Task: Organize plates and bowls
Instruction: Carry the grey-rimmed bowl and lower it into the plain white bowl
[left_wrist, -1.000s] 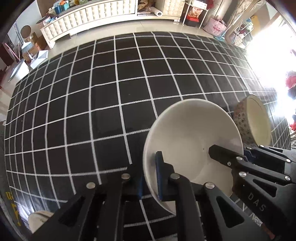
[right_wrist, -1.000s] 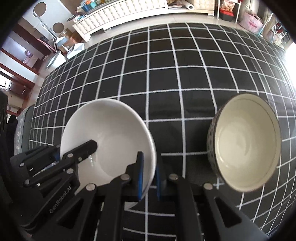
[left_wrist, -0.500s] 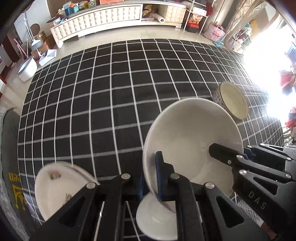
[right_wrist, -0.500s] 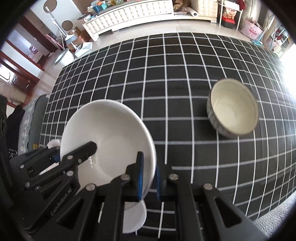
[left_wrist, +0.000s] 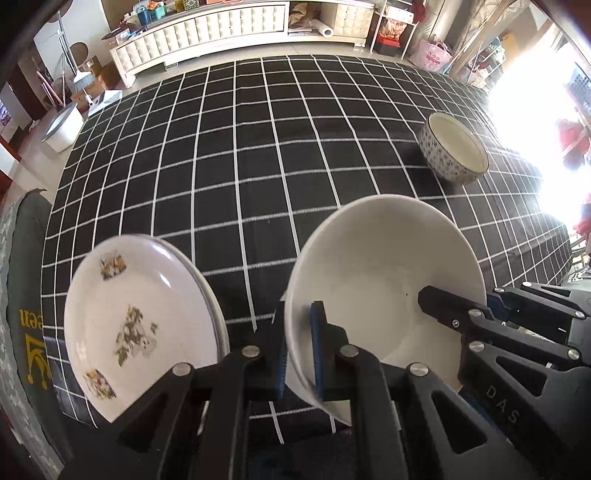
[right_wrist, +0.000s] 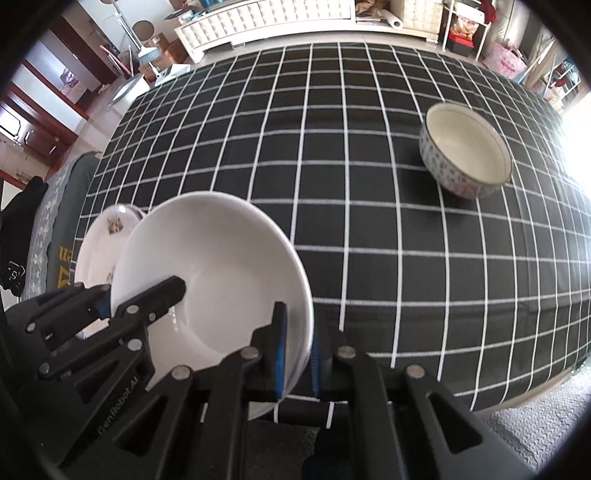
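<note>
A plain white bowl (left_wrist: 384, 280) is held between both grippers above the black checked tablecloth (left_wrist: 258, 147). My left gripper (left_wrist: 300, 350) is shut on its left rim. My right gripper (right_wrist: 297, 354) is shut on its right rim, and the bowl also shows in the right wrist view (right_wrist: 221, 273). A floral white plate (left_wrist: 136, 325) lies at the near left of the table, partly behind the bowl in the right wrist view (right_wrist: 99, 240). A patterned bowl (left_wrist: 454, 153) stands at the far right and also shows in the right wrist view (right_wrist: 465, 151).
The table's front edge (right_wrist: 480, 391) runs close below the grippers, with grey floor mat (right_wrist: 535, 424) beyond it. A dark cushioned seat (left_wrist: 22, 295) sits off the left edge. A white cabinet (left_wrist: 207, 33) and shelves line the far wall.
Both grippers have pulled back and up with the white bowl. The patterned bowl now looks farther away, and the floral plate has come fully into view at the left.
</note>
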